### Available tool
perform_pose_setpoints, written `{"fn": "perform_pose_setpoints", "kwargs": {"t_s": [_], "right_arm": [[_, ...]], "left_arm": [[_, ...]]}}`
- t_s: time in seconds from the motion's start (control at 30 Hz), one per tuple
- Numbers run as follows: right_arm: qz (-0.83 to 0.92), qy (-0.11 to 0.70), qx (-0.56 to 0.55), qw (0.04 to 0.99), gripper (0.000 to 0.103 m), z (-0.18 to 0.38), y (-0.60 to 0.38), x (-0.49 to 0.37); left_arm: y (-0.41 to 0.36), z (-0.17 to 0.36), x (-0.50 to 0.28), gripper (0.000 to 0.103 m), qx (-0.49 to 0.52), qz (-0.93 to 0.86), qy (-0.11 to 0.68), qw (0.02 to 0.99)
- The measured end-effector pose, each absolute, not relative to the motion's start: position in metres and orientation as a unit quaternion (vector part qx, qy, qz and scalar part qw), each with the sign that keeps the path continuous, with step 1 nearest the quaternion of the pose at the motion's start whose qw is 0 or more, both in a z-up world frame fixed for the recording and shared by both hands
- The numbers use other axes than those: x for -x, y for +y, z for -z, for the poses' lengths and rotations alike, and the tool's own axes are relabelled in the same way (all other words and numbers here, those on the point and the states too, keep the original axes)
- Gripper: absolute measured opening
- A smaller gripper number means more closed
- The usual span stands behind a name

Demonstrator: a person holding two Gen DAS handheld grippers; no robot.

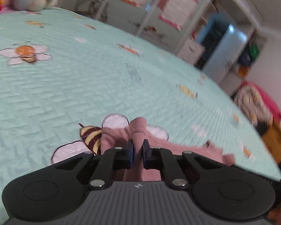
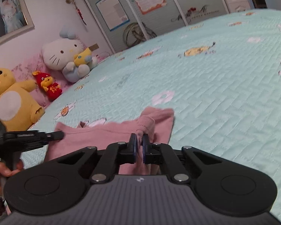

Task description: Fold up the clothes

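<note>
The pink garment lies on the bed, on a pale green quilted cover with bee and flower motifs, at the lower centre of both wrist views.

Right wrist view: the garment is stretched as a band whose long axis runs left to right across the lower middle of the frame. Its right end is bunched upward into a ribbed fold. The right gripper is clenched on that bunched end; pink cloth fills the narrow gap between the two fingers. At the lower left of the same frame, the left gripper comes in from the left edge, its tip touching the opposite end of the band. A hand holds its handle at the lower left edge.

Left wrist view: the left gripper is clenched on a ribbed fold of the garment, which stands up between the fingers and points away from the camera. The rest of the cloth trails toward the lower right of the frame, lying flat on the cover.

Plush toys sit against the wall in the upper left of the right wrist view, well apart from the garment. Parts of both frames are motion-blurred.
</note>
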State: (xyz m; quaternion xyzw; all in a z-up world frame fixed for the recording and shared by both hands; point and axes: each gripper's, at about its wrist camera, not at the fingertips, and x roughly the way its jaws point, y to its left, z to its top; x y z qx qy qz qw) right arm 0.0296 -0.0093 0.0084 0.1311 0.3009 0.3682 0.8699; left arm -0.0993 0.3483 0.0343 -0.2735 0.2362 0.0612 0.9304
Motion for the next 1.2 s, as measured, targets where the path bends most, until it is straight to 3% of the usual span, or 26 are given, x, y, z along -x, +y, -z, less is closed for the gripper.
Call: {"fn": "perform_pose_setpoints", "kwargs": {"t_s": [0.1, 0.23, 0.27, 0.43, 0.5, 0.57, 0.6, 0.67, 0.77, 0.87, 0.97, 1.1, 1.13, 1.17, 1.2], "right_arm": [[-0.382, 0.268, -0.160, 0.870, 0.003, -0.020, -0.016, -0.025], [-0.373, 0.311, -0.133, 0.864, 0.003, -0.004, 0.000, -0.040], [-0.354, 0.334, -0.120, 0.865, 0.005, 0.005, 0.005, -0.045], [-0.347, 0.329, -0.116, 0.871, 0.005, 0.006, 0.009, -0.043], [-0.345, 0.330, -0.115, 0.871, 0.005, 0.006, 0.010, -0.043], [-0.344, 0.331, -0.115, 0.871, 0.007, 0.005, 0.011, -0.043], [-0.341, 0.329, -0.114, 0.873, 0.008, 0.005, 0.011, -0.042], [-0.332, 0.328, -0.111, 0.877, 0.009, 0.003, 0.008, -0.038], [-0.303, 0.314, -0.092, 0.895, 0.015, -0.004, 0.004, -0.030], [-0.298, 0.260, -0.050, 0.917, 0.015, -0.018, 0.013, -0.013], [-0.327, 0.235, -0.044, 0.914, 0.016, -0.026, 0.025, -0.012], [-0.405, 0.291, -0.049, 0.865, 0.017, -0.015, 0.045, -0.029], [-0.385, 0.318, -0.031, 0.866, 0.015, -0.006, 0.051, -0.035], [-0.364, 0.319, -0.026, 0.875, 0.000, 0.001, 0.050, -0.038], [-0.353, 0.319, -0.038, 0.879, 0.000, 0.002, 0.046, -0.039]], "left_arm": [[0.344, -0.047, 0.116, 0.007, 0.269, -0.084, 0.212, 0.936], [0.344, -0.023, 0.091, 0.009, 0.249, -0.105, 0.283, 0.920], [0.345, -0.014, 0.085, 0.017, 0.250, -0.110, 0.297, 0.915], [0.343, -0.013, 0.079, 0.022, 0.235, -0.104, 0.281, 0.924], [0.346, -0.013, 0.083, 0.035, 0.248, -0.100, 0.277, 0.923], [0.348, -0.017, 0.090, 0.038, 0.256, -0.117, 0.269, 0.921], [0.347, -0.021, 0.095, 0.048, 0.255, -0.135, 0.263, 0.921], [0.344, -0.032, 0.108, 0.056, 0.247, -0.167, 0.244, 0.923], [0.333, -0.049, 0.122, 0.056, 0.219, -0.135, 0.211, 0.943], [0.318, -0.051, 0.111, 0.056, 0.159, -0.109, 0.230, 0.954], [0.315, -0.043, 0.100, 0.048, 0.158, -0.093, 0.244, 0.952], [0.301, -0.030, 0.084, 0.049, 0.116, -0.051, 0.248, 0.961], [0.297, -0.023, 0.075, 0.049, 0.093, -0.051, 0.263, 0.959], [0.298, -0.018, 0.070, 0.050, 0.087, -0.048, 0.267, 0.959], [0.302, -0.013, 0.067, 0.051, 0.093, -0.044, 0.264, 0.959]]}}
